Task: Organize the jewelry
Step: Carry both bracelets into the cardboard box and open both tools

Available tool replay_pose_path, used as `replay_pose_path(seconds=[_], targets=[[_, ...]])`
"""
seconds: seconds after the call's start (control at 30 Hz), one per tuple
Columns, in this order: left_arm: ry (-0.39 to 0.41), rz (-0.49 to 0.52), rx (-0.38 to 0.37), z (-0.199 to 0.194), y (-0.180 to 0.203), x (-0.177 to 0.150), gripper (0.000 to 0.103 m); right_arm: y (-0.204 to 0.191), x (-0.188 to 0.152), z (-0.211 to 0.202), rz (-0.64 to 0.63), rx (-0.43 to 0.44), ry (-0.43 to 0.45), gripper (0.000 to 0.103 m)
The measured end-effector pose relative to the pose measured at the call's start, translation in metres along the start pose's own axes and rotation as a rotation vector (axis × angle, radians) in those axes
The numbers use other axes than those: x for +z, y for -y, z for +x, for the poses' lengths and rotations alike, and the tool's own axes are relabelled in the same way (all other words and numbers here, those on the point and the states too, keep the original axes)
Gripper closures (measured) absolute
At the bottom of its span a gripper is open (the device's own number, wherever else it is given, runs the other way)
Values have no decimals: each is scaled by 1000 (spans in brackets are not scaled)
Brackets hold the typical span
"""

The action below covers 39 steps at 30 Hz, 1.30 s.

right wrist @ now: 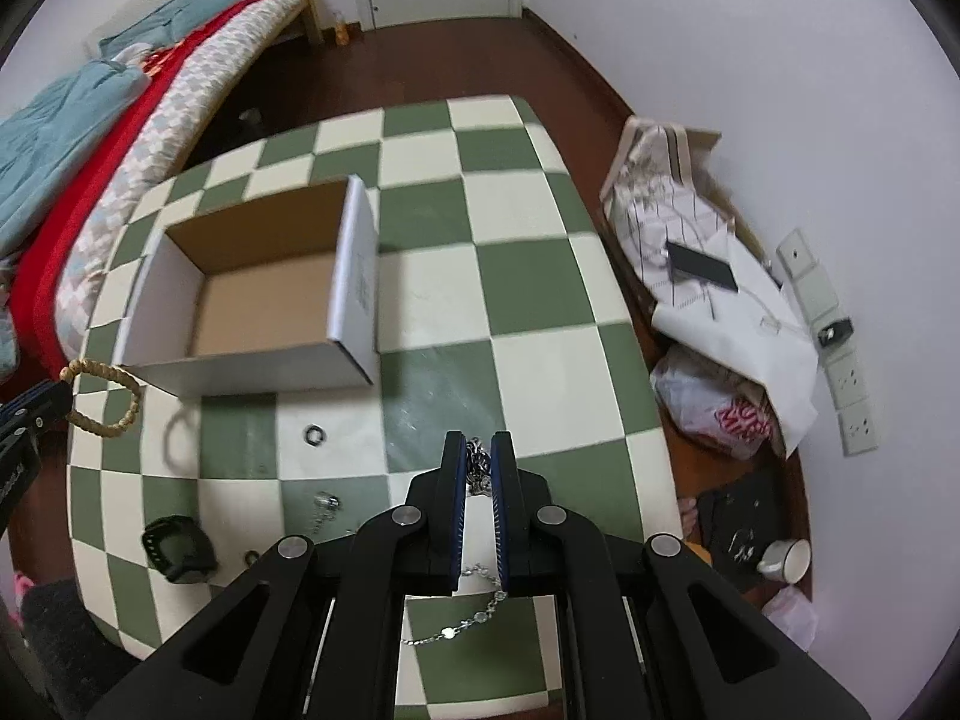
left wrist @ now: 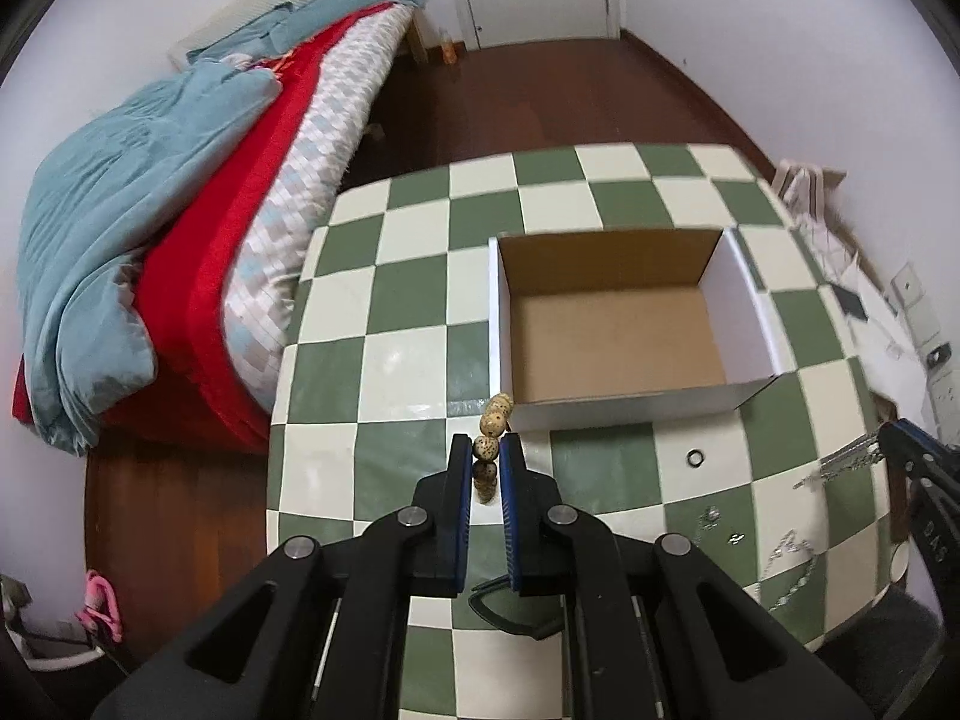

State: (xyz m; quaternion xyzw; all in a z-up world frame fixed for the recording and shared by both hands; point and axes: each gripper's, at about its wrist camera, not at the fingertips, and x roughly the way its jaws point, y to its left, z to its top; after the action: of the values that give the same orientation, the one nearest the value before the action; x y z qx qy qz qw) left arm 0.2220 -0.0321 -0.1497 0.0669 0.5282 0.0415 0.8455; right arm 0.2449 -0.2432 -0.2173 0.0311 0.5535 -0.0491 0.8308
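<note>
My left gripper is shut on a tan beaded bracelet, held just in front of the near left corner of an open cardboard box. From the right wrist view the bracelet hangs as a loop beside the box. My right gripper is shut on a silver chain, whose tail trails under the fingers. It also shows at the right edge of the left wrist view.
A green and white checkered table holds a small dark ring, silver earrings, a thin necklace and a black watch. A bed is left; bags and clutter right.
</note>
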Motion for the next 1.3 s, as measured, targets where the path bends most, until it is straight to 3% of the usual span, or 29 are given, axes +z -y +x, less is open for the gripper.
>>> replay_pose_path(seconds=[0.33, 0.63, 0.77, 0.9, 1.1, 1.3], targets=[[79, -38, -38, -39, -4, 19, 97, -34, 23, -65, -59, 24, 129, 95], [115, -74, -85, -40, -12, 76, 97, -63, 68, -87, -86, 76, 189, 95], [76, -88, -117, -20, -14, 99, 97, -73, 92, -74, -88, 98, 169, 95], [-16, -117, -196, 12, -16, 115, 97, -81, 113, -49, -98, 112, 128, 95], [-138, -144, -280, 58, -13, 122, 97, -85, 133, -6, -104, 138, 49, 95], [-202, -163, -318, 86, -11, 123, 94, -87, 146, 27, -99, 159, -23, 94]])
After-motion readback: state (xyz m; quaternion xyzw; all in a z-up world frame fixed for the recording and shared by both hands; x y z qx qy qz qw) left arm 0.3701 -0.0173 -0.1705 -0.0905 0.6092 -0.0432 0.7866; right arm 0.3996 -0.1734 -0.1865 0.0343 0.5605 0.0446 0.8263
